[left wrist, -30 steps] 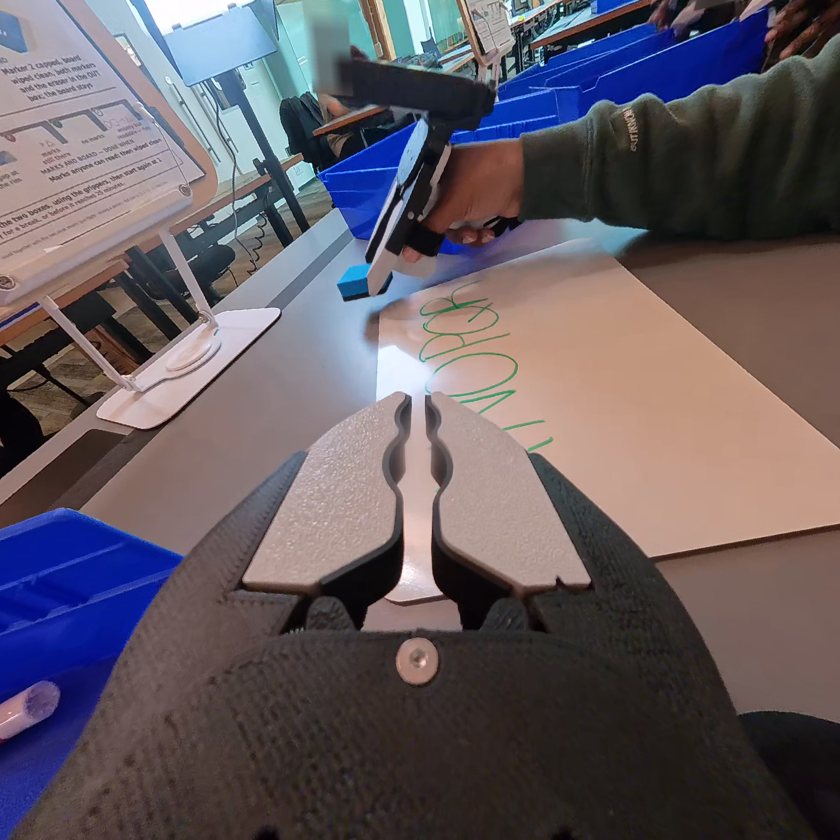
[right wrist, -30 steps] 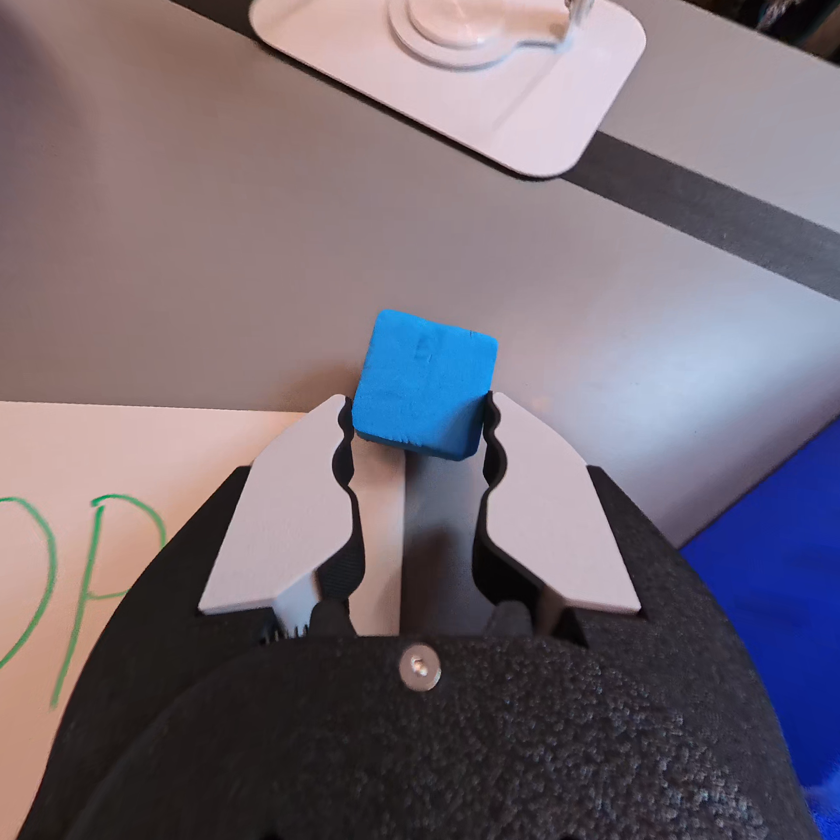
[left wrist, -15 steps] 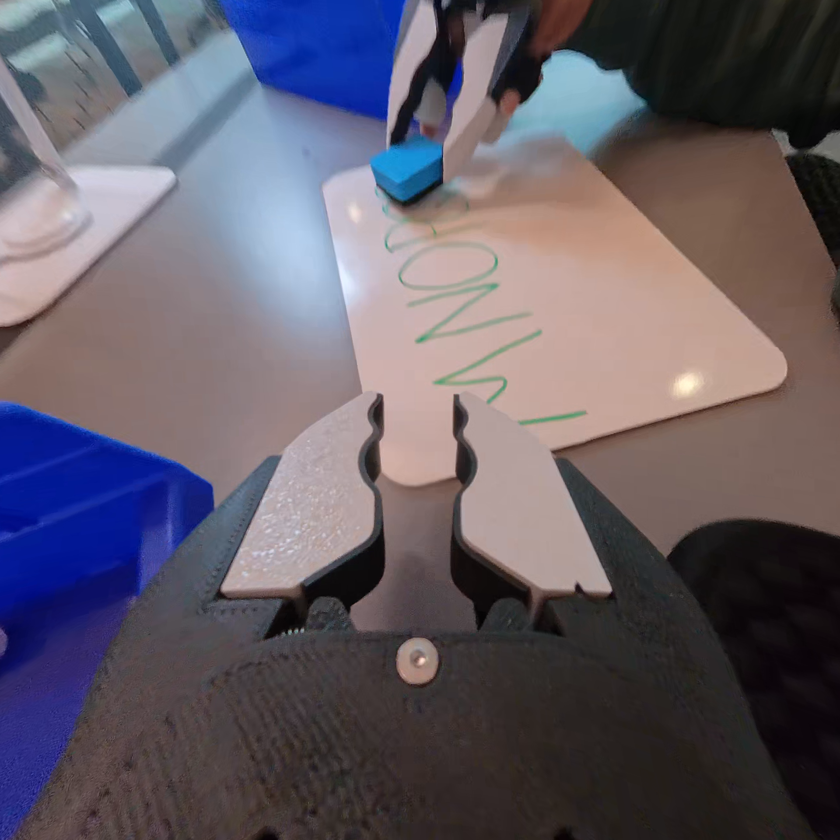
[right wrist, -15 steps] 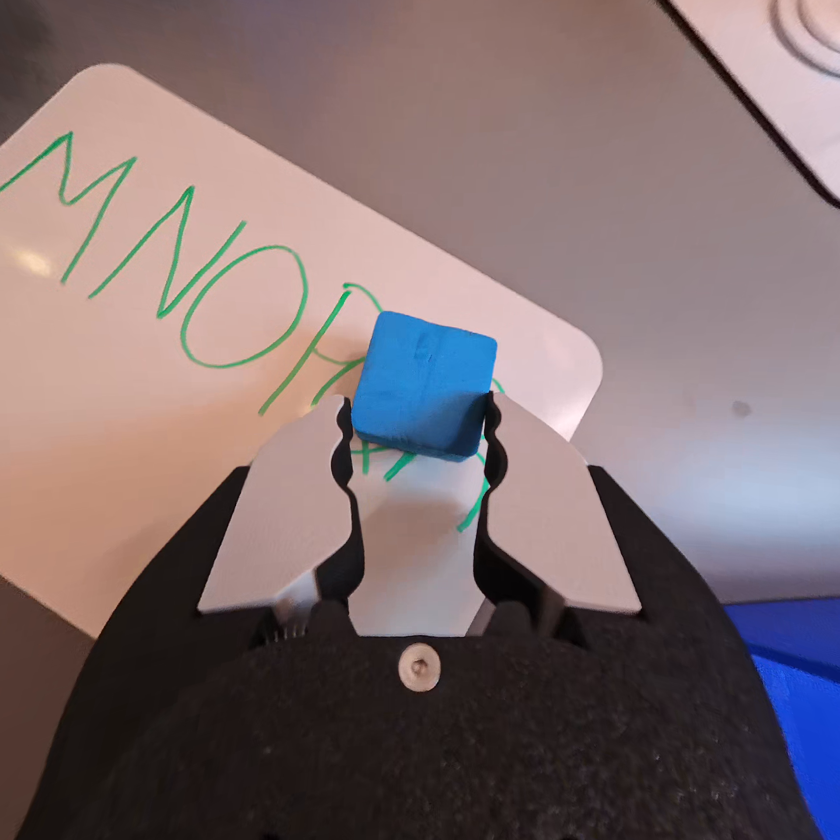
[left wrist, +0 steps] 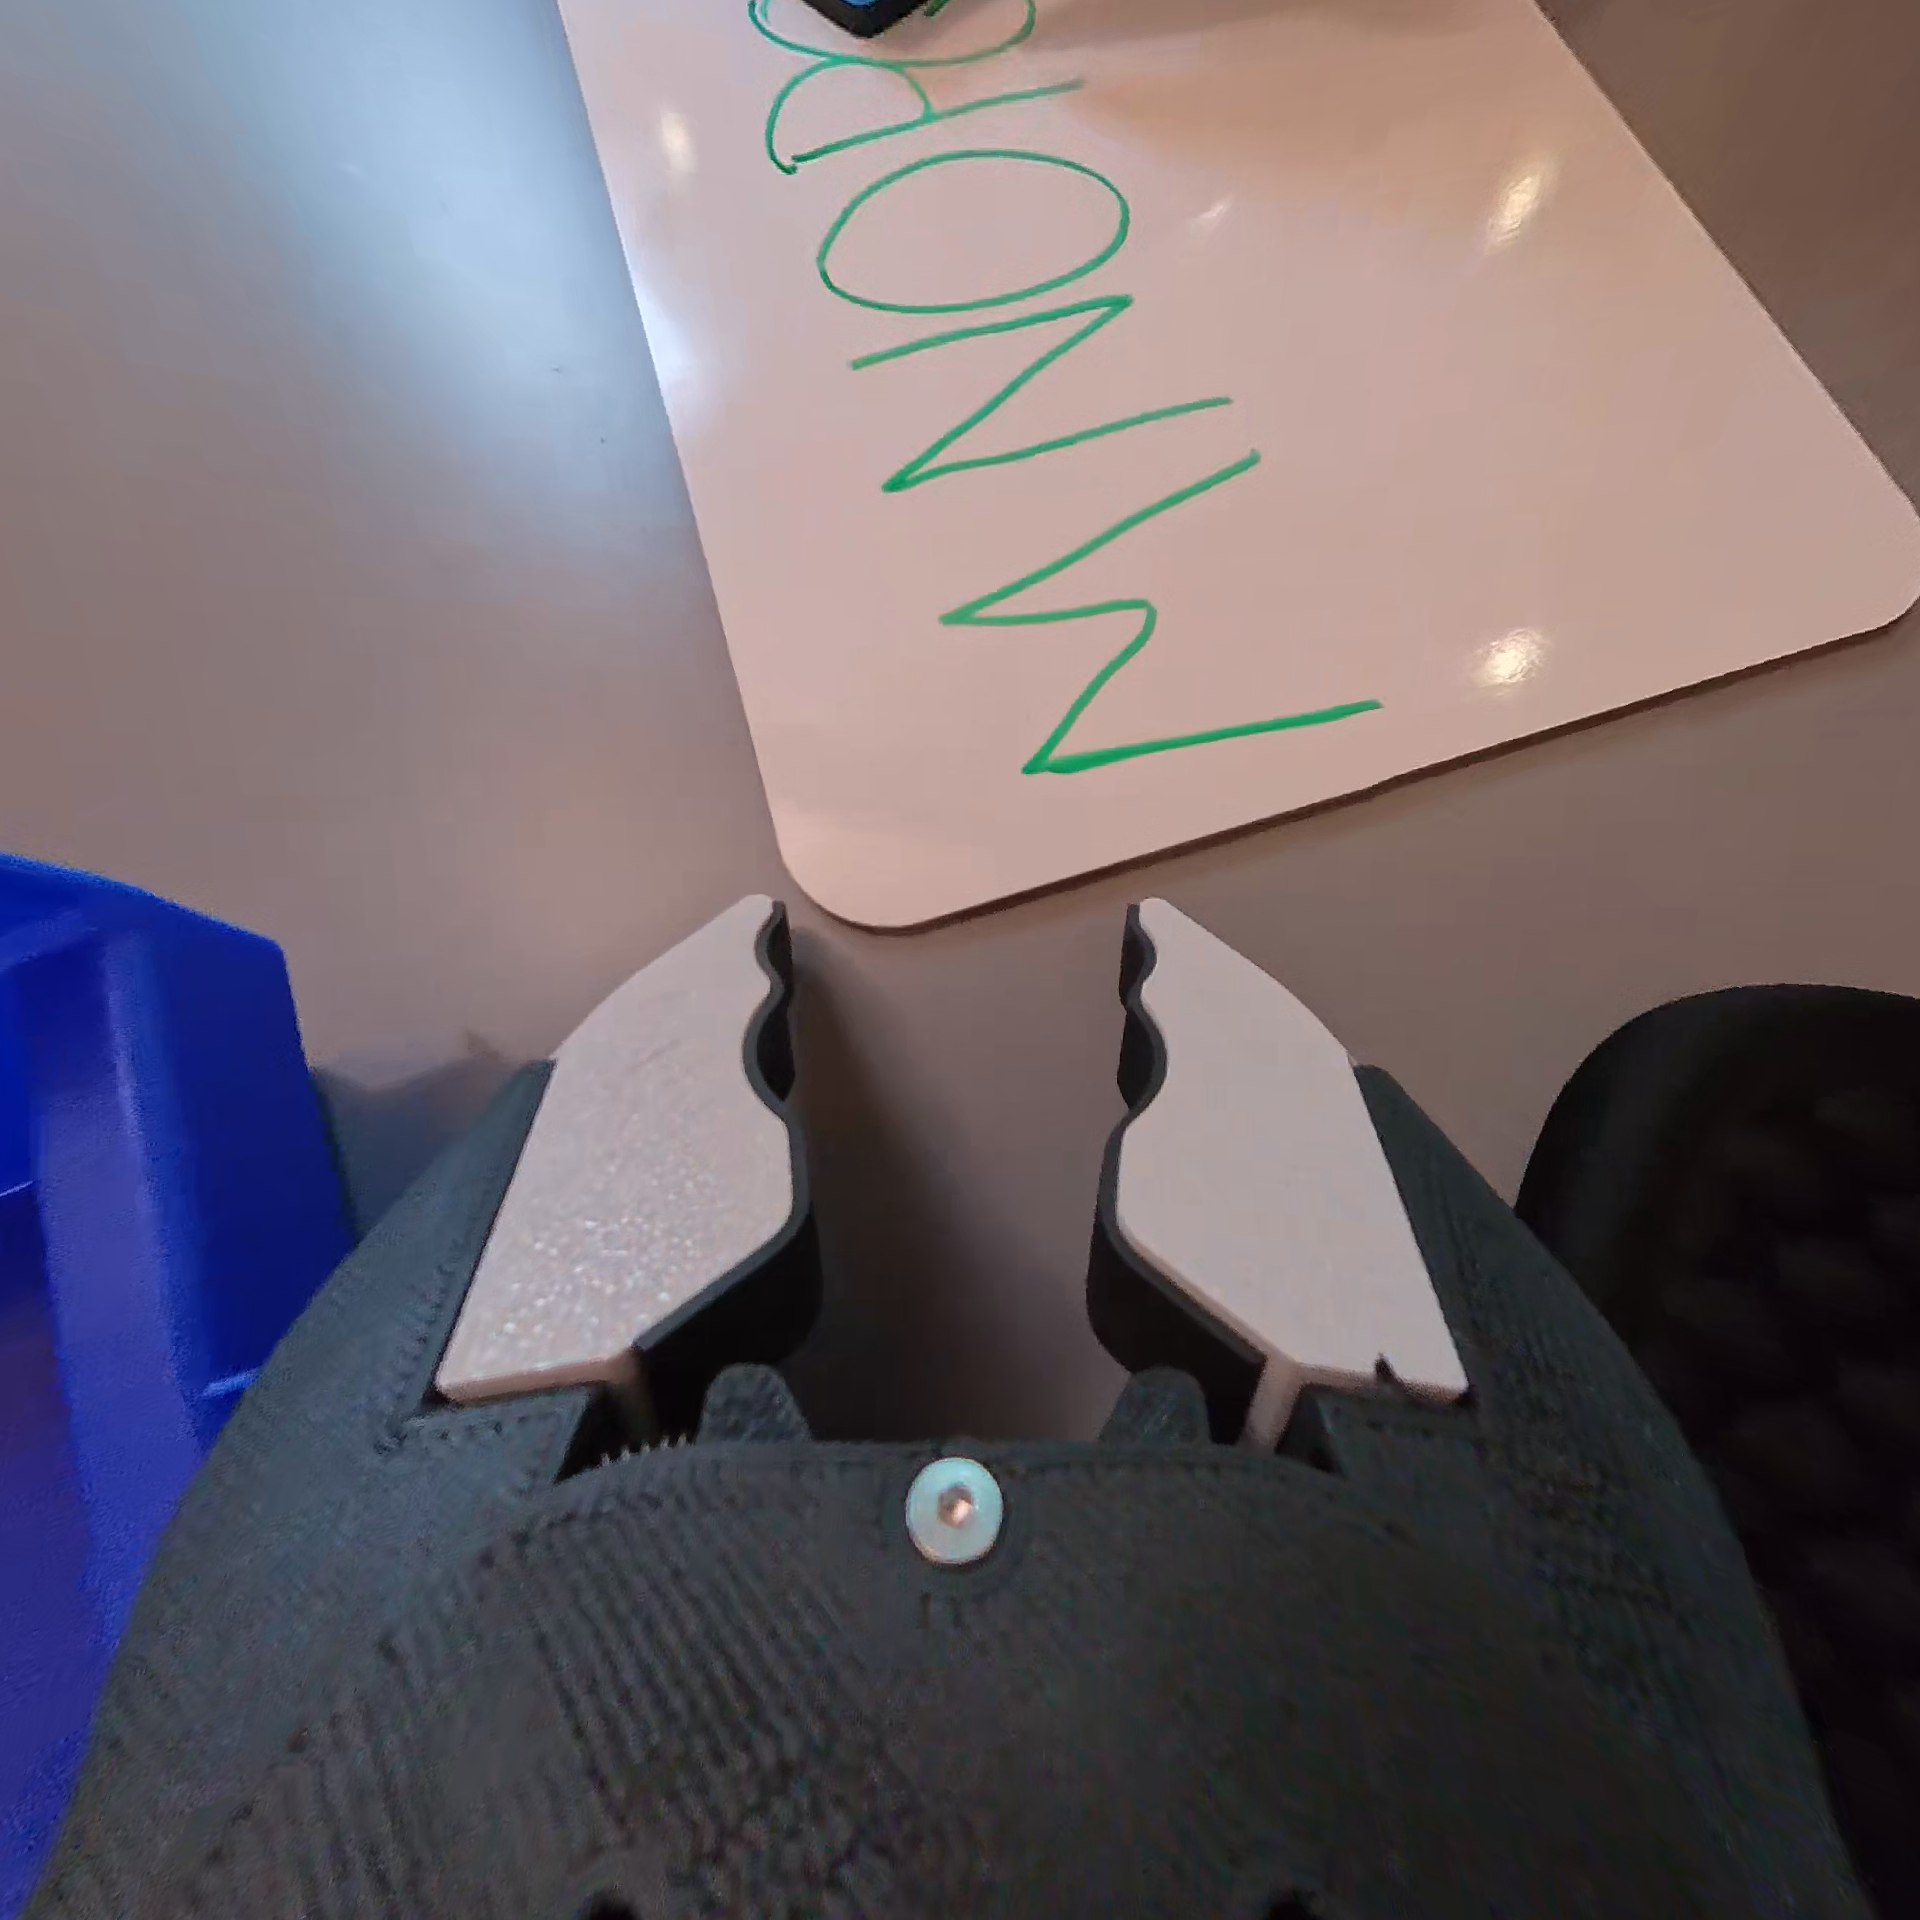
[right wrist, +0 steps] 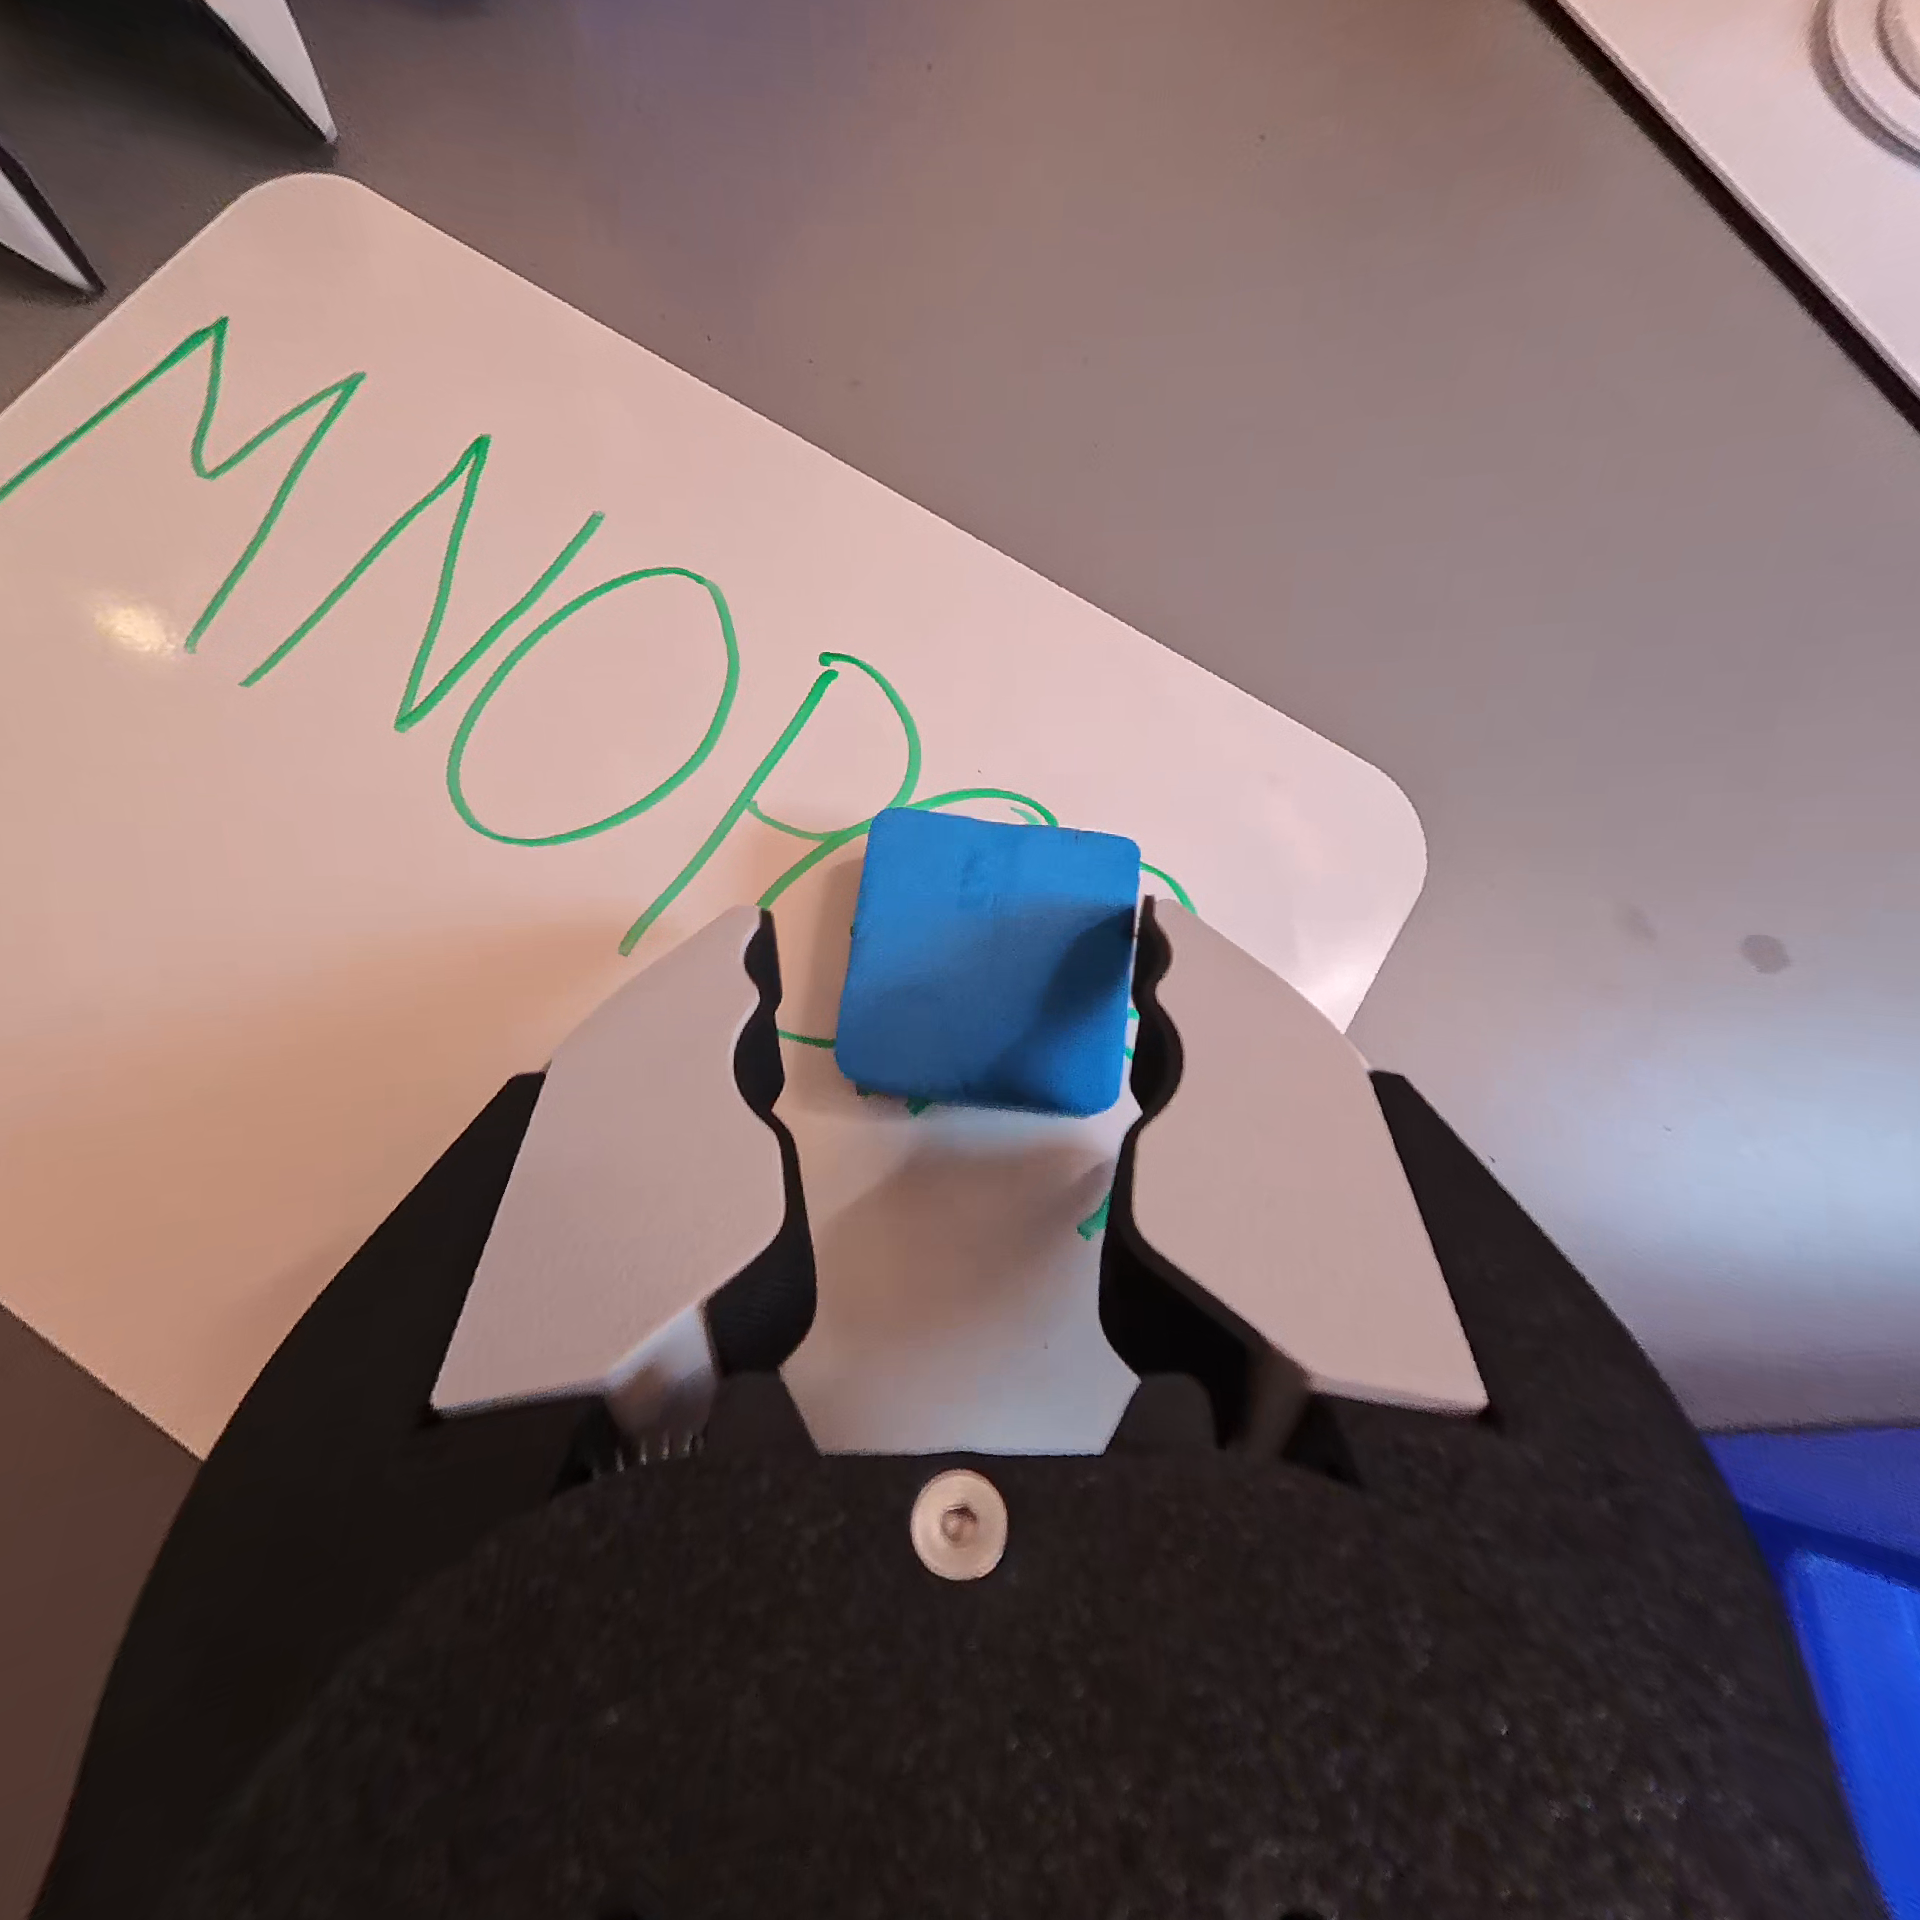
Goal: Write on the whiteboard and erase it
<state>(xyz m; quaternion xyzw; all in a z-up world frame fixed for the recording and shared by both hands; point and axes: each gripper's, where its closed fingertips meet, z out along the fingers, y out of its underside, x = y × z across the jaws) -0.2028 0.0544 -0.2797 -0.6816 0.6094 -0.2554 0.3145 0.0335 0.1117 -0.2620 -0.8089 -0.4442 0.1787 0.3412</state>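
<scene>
On white whiteboard with green marks, blue eraser, both tools released.

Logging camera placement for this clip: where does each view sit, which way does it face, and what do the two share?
Left wrist view: rides the left tongs, open and empty, looking down and forward over the grey table along the whiteboard from its near corner; blue bin at left.
Right wrist view: rides the right tongs, looking steeply down at the blue eraser between them, at the whiteboard's other end.
Shared: whiteboard, green writing, eraser.
</scene>
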